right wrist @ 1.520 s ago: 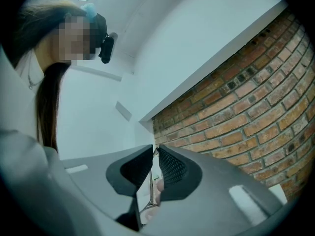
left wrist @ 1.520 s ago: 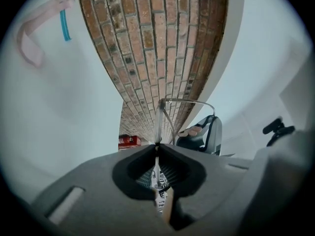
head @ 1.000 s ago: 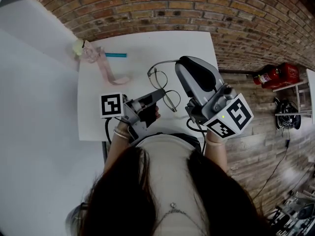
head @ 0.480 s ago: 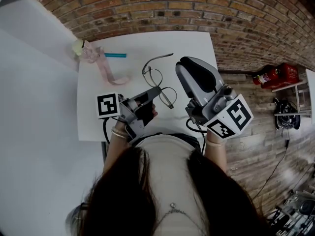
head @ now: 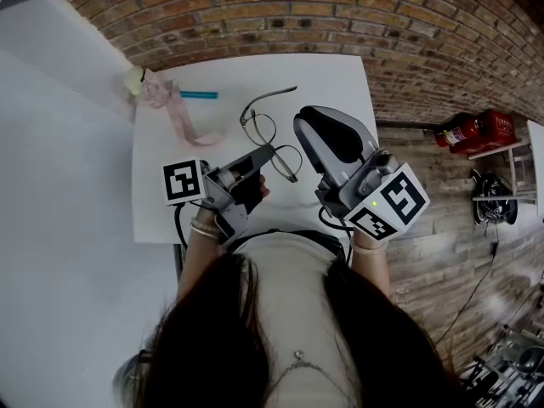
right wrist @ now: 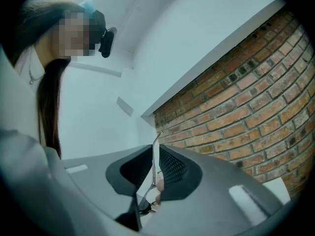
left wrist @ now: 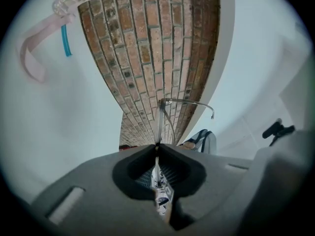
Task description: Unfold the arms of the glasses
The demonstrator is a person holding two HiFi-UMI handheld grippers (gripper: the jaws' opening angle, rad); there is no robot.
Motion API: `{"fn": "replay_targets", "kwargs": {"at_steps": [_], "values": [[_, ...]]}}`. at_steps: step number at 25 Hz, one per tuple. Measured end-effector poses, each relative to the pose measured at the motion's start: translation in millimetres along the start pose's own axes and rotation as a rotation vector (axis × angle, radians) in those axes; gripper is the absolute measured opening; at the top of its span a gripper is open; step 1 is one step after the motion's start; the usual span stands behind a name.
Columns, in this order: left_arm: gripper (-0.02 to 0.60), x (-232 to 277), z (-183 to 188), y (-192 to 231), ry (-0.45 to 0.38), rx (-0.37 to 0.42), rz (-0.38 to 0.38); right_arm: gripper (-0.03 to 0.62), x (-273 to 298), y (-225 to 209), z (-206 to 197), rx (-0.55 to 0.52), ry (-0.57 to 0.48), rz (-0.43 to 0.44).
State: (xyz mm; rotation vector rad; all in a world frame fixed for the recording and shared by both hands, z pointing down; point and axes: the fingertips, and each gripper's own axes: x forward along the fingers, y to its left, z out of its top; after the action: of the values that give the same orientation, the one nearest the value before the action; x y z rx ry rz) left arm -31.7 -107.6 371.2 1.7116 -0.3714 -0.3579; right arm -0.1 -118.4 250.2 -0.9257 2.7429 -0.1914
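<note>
Thin metal-rimmed glasses (head: pixel 270 143) hang above the white table (head: pixel 331 75), held from both sides. My left gripper (head: pixel 269 154) is shut on the frame beside a lens. In the left gripper view its jaws (left wrist: pixel 157 145) meet on the rim, and one arm of the glasses (left wrist: pixel 189 102) sticks out to the right, swung open. My right gripper (head: pixel 301 129) sits close to the right of the glasses. Its own view shows it (right wrist: pixel 155 149) shut on the other thin metal arm (right wrist: pixel 156 156). In the head view the open arm (head: pixel 276 94) points toward the brick wall.
A pink ribbon (head: pixel 183 117), a blue stick (head: pixel 200 95) and a small pale object (head: pixel 134 81) lie at the table's far left corner. A brick wall (head: pixel 340 15) runs behind the table. A red fire extinguisher (head: pixel 467 130) lies on the floor to the right.
The glasses and both grippers have shifted a little left and away from me. One arm of the glasses, curled beside the lenses a second ago, now stands out straight.
</note>
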Motion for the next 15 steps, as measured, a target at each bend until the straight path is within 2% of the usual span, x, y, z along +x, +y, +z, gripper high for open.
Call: {"fn": "replay_targets", "kwargs": {"at_steps": [15], "values": [[0.02, -3, 7, -2, -0.029, 0.045, 0.025, 0.008, 11, 6, -29, 0.001, 0.082, 0.008]]}}
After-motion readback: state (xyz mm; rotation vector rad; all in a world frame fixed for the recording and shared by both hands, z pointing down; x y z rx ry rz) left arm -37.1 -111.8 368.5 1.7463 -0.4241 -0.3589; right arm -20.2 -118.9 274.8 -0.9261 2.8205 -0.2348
